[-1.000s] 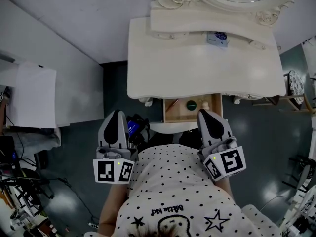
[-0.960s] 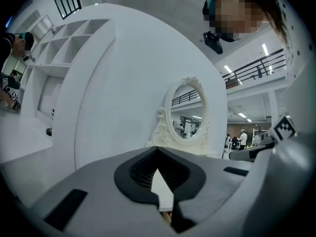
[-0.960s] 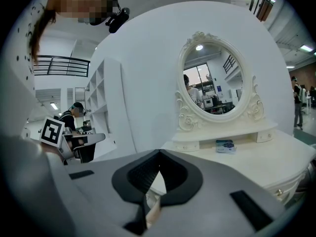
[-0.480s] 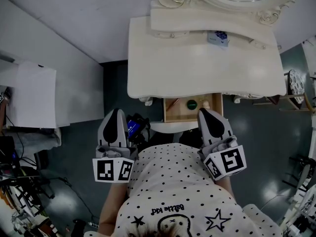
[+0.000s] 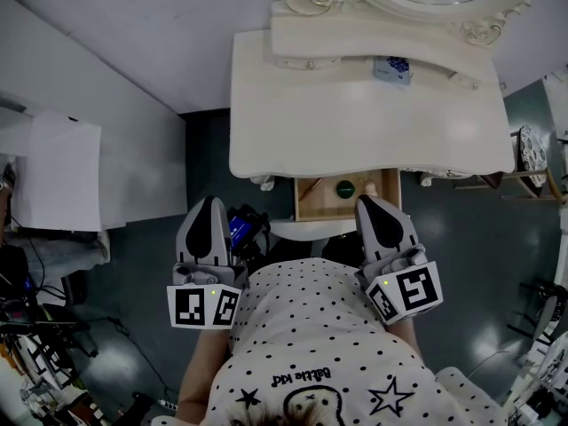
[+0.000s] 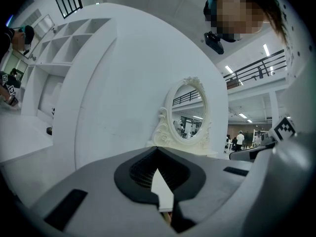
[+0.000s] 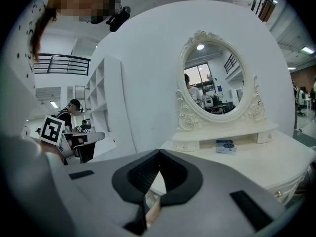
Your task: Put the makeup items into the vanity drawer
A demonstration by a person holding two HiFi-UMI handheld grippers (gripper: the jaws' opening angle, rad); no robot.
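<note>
The white vanity (image 5: 355, 122) stands ahead with its wooden drawer (image 5: 301, 204) pulled open under the front edge. Inside lie a round green item (image 5: 344, 187), a slim pencil-like stick (image 5: 311, 187) and a small pale item (image 5: 368, 187). A small blue-and-white packet (image 5: 391, 68) rests on the top near the mirror base, also in the right gripper view (image 7: 226, 146). My left gripper (image 5: 210, 206) hovers left of the drawer, jaws together and empty. My right gripper (image 5: 366, 204) sits at the drawer's near right corner, also shut and empty. Both point toward the oval mirror (image 7: 213, 80).
A white wall panel and shelving (image 5: 58, 171) stand at the left. A dark device with a blue face (image 5: 240, 229) sits beside the left gripper. A chair (image 5: 531, 153) stands right of the vanity. Cables and gear (image 5: 35, 362) clutter the floor at bottom left.
</note>
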